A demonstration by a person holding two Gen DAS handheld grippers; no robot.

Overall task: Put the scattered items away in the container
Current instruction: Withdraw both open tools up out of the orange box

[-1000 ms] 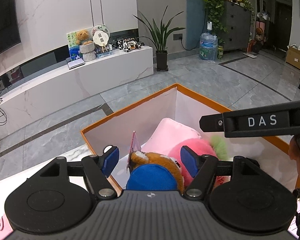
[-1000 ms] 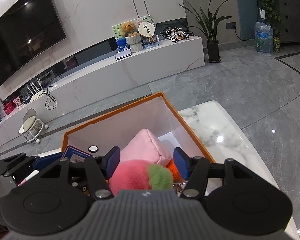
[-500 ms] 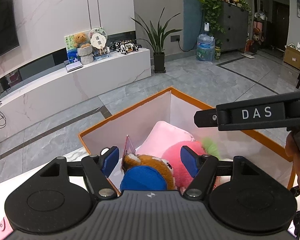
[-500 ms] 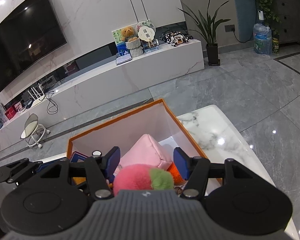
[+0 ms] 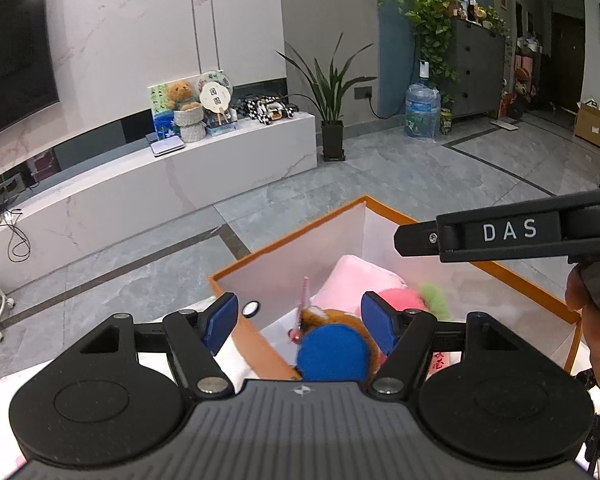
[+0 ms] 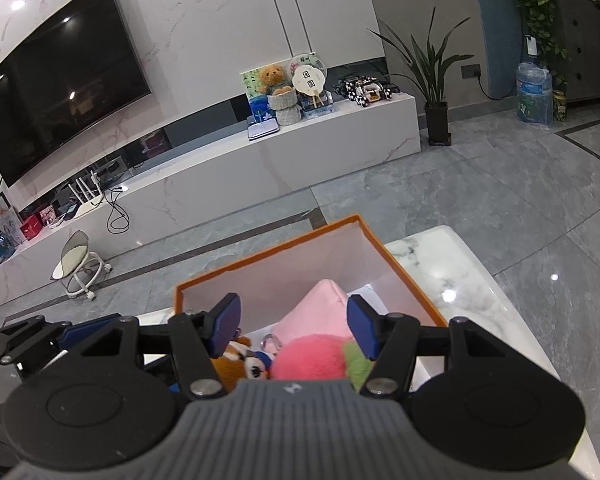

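An orange-rimmed box (image 5: 288,234) with white inner walls stands on a marble table; it also shows in the right wrist view (image 6: 268,252). Inside lie a pink pouch (image 5: 356,276), a pink-and-green plush (image 5: 404,296) and an orange plush with a blue part (image 5: 332,348). The same pouch (image 6: 320,308), pink plush (image 6: 312,360) and orange plush (image 6: 236,360) show in the right wrist view. My left gripper (image 5: 300,320) is open and empty above the box's near left edge. My right gripper (image 6: 292,322) is open and empty above the box.
The marble table (image 6: 440,264) continues right of the box. A small white round object (image 5: 251,309) lies by the box's left wall. The right gripper's arm (image 5: 500,236) crosses the left wrist view. Beyond are a grey tiled floor, a white TV bench (image 6: 260,168) and a stool (image 6: 80,268).
Both grippers have pulled back and up from the box, still open. The toys sit lower in both views. The left gripper has shifted left, over the box's left wall.
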